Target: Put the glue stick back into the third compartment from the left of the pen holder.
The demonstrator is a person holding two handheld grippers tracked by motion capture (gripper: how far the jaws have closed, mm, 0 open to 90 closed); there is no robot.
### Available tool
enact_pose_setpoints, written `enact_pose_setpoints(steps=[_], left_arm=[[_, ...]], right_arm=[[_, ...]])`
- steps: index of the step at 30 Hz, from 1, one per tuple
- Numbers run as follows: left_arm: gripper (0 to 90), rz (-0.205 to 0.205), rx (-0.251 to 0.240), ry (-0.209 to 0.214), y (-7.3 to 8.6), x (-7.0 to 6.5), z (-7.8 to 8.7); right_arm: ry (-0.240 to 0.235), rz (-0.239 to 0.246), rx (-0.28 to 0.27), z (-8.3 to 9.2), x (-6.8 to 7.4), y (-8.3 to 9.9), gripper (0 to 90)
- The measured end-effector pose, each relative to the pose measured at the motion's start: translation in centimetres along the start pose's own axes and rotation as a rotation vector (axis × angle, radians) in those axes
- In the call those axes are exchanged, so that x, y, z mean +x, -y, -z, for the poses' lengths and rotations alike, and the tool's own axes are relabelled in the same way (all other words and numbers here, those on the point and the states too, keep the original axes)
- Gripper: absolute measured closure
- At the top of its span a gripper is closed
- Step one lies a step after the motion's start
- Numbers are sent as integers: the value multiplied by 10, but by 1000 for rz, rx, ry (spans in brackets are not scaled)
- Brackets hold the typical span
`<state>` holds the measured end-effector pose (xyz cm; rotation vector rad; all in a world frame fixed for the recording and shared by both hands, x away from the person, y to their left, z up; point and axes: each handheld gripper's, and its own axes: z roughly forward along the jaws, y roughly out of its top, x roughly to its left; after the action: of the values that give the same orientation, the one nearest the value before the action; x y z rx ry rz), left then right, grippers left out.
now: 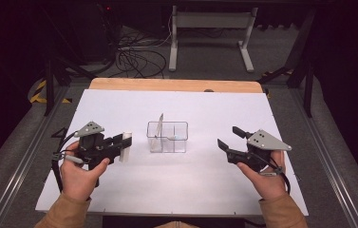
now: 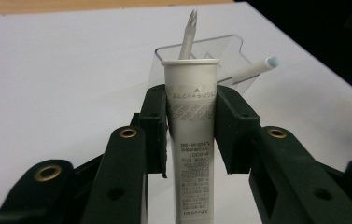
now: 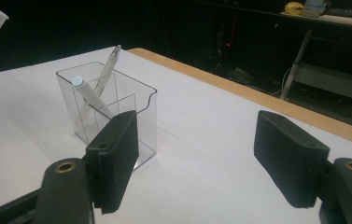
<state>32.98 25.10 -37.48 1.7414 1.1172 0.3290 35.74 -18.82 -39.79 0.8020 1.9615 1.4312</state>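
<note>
Fingers [image 2: 157,130] of the left gripper [image 2: 191,133] pinch a white tube [image 2: 192,140] from both sides, their pads pressed against its printed body just below its wide rimmed end. In the high view the tube [image 1: 126,146] stands roughly upright in that gripper [image 1: 119,145], above the desk [image 1: 119,190], left of a clear plastic organizer box [image 1: 167,137] and apart from it. That box has compartments; a white pen [image 3: 106,72] leans in it with its tip sticking up past the rim, and a white marker [image 3: 88,93] with a pale blue end lies slanted inside. On the far side of the box, the right gripper [image 1: 229,137] has its fingers [image 3: 115,158] spread wide with nothing between them, pointing toward the box from well apart.
</note>
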Motion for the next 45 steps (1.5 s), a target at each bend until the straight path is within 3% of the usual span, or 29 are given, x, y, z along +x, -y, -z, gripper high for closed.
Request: enact_pose_setpoints(steps=[5,17,28,45], left_arm=[[669,-15,-50,25,-4,-3,3],[670,-90,-101,79,-13,-10,-3],[669,-206,-118,105,-35,-23,-24],[669,-218,-171,211,-45,-16,-62]], right_arm=[[1,-1,1,0,0,0,314],[0,1,0,0,0,0,313],[1,-1,-3,1,-1,0,313],[-2,-2,0,0,-1,1,313]])
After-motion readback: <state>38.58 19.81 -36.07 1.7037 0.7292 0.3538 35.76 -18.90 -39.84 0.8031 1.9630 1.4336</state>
